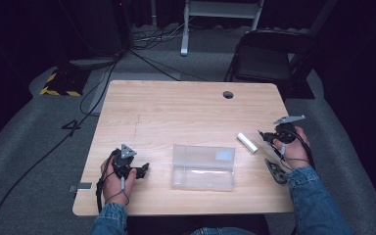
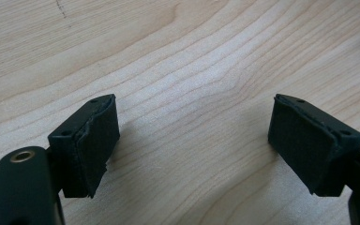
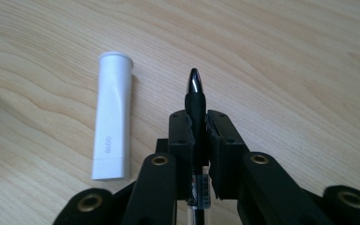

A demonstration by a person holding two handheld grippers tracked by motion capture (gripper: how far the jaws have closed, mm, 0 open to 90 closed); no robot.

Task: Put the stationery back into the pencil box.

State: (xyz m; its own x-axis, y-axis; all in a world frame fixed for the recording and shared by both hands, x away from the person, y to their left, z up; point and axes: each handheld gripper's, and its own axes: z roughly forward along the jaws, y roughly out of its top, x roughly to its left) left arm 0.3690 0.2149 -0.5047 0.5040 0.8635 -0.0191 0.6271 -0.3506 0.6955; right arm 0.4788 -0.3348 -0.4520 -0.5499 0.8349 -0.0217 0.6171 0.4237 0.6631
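My right gripper (image 3: 197,123) is shut on a black pen (image 3: 195,89), whose glossy tip sticks out past the pads. A white glue stick (image 3: 113,117) lies flat on the wood just left of the jaws, apart from them. In the high view the right gripper (image 1: 269,136) sits near the table's right edge, pointing left toward the glue stick (image 1: 247,142). My left gripper (image 1: 143,170) rests near the front left corner. Its jaws (image 2: 192,140) stand open over bare wood with nothing between them. A clear plastic box (image 1: 203,166) lies between the two hands.
The wooden table (image 1: 176,107) has a round cable hole (image 1: 228,94) at the back right. A small dark object (image 1: 276,172) lies by the right forearm near the front edge. A folding chair (image 1: 271,56) stands beyond the table; cables run across the floor at left.
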